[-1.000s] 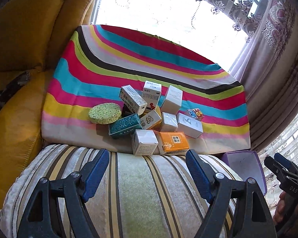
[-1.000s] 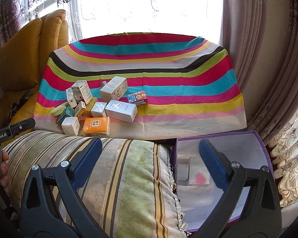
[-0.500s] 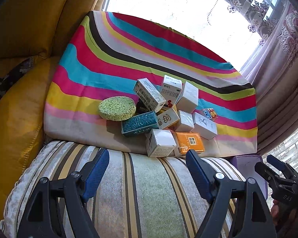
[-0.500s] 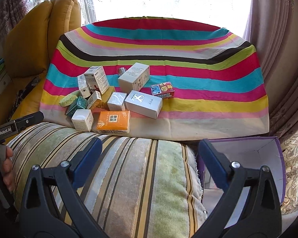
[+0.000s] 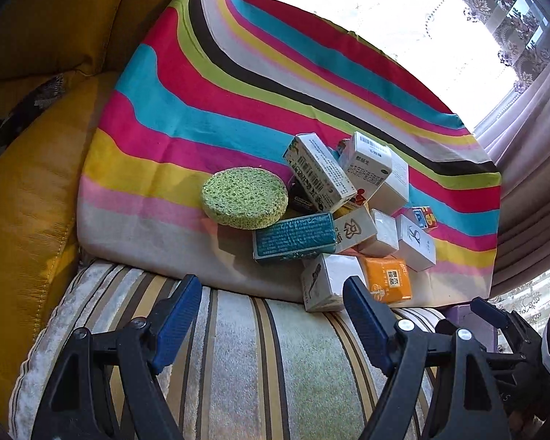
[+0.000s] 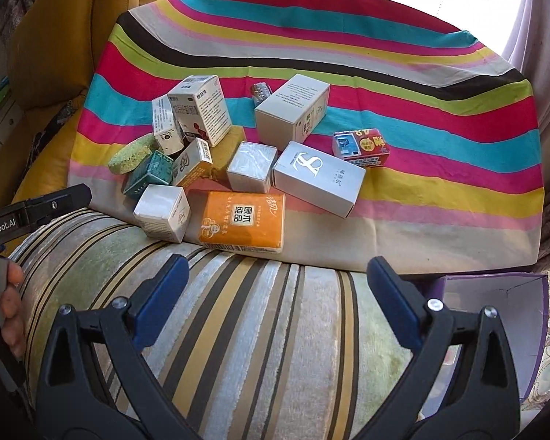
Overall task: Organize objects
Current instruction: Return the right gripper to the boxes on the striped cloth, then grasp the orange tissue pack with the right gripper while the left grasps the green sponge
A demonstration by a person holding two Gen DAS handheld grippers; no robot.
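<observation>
Striped cloth [image 6: 421, 117] strewn with small boxes [image 6: 317, 178], left gripper [image 5: 271, 315] and right gripper [image 6: 275, 293] level above striped cushion [image 6: 256, 330] (both wide apart, empty)

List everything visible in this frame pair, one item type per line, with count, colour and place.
Striped cloth: one, multicolour, under the pile.
Striped cushion: one, beige and green, nearest the cameras.
Sponge: one, green, round, left edge of the pile.
Teal box: one, beside the sponge.
Orange packet: one, front of the pile.
White and silver boxes: about eight, some leaning or stacked; exact count unclear.
Red box: one, apart at the right.
Purple bin: one, white inside, lower right, partly hidden.
Yellow armchair: one, left.
Curtain: pale, right.
Left gripper: open, empty.
Right gripper: open, empty.
</observation>
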